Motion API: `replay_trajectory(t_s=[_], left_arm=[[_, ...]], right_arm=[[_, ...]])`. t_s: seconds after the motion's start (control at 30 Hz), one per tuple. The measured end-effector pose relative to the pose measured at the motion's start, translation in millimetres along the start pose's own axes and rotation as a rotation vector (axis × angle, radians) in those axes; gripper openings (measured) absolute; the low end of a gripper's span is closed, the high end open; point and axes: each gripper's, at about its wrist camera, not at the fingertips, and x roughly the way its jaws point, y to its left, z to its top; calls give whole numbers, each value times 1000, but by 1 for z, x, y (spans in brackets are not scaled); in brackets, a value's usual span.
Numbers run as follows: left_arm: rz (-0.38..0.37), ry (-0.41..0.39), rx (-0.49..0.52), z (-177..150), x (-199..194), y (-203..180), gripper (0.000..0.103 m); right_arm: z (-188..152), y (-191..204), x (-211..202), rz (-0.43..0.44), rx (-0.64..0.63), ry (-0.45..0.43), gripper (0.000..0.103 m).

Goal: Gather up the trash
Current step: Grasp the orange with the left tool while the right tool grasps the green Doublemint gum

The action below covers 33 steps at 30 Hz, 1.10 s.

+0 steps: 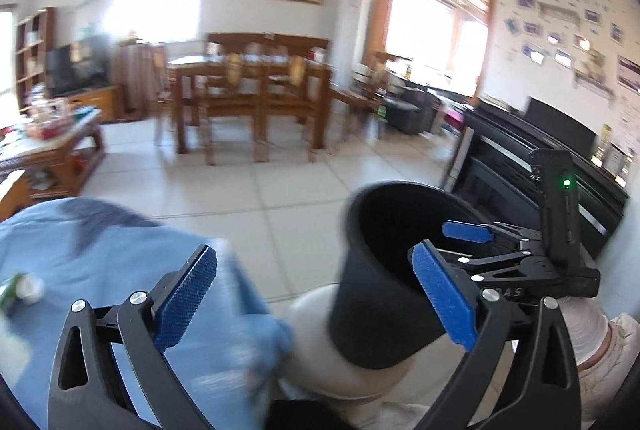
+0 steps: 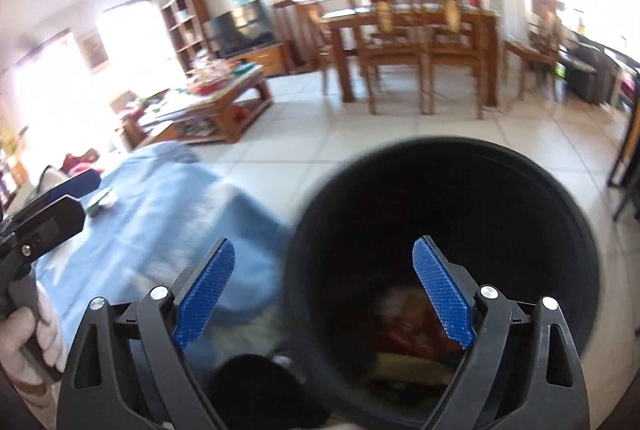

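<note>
Sitting tilted just beside the blue-covered worktop (image 2: pixel 152 213), black bin (image 2: pixel 440 189) with mouth facing up for drops, wrappers already lying inside. Both hand-held grippers hanging open and empty: right hand-held gripper (image 2: pixel 324 294) straddling the bin's near rim, left hand-held gripper (image 1: pixel 316 298) alongside. Remaining crumpled trash (image 1: pixel 24 288) resting on the cloth, within reach.

Bright daylight, windows (image 1: pixel 436 29) blown out; motion blur, fisheye-bent edges.

Blurred trash (image 2: pixel 416 334) inside black bin (image 2: pixel 460 165)
</note>
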Motion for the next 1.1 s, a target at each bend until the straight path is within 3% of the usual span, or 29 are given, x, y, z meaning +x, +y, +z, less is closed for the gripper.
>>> replay_trajectory(t_s=[0.13,0.37,0.63,0.8,1.1], left_arm=[[121,-23,-58,-13,-41,49,98],[300,-36,-214,-44,-112,143,98],[492,26,-368,-83,-174,252,98],[536,95,-383,-105,-188,299,98],[499,166,-378,-110,-172,349,98]], right_arm=[[26,65,29,87,-70,9,94],[42,187,70,264,-189,65,94],[42,298,118,384,-353,142,94],[47,350,159,408,-419,187,94],[48,402,231,396,-524,259,94]])
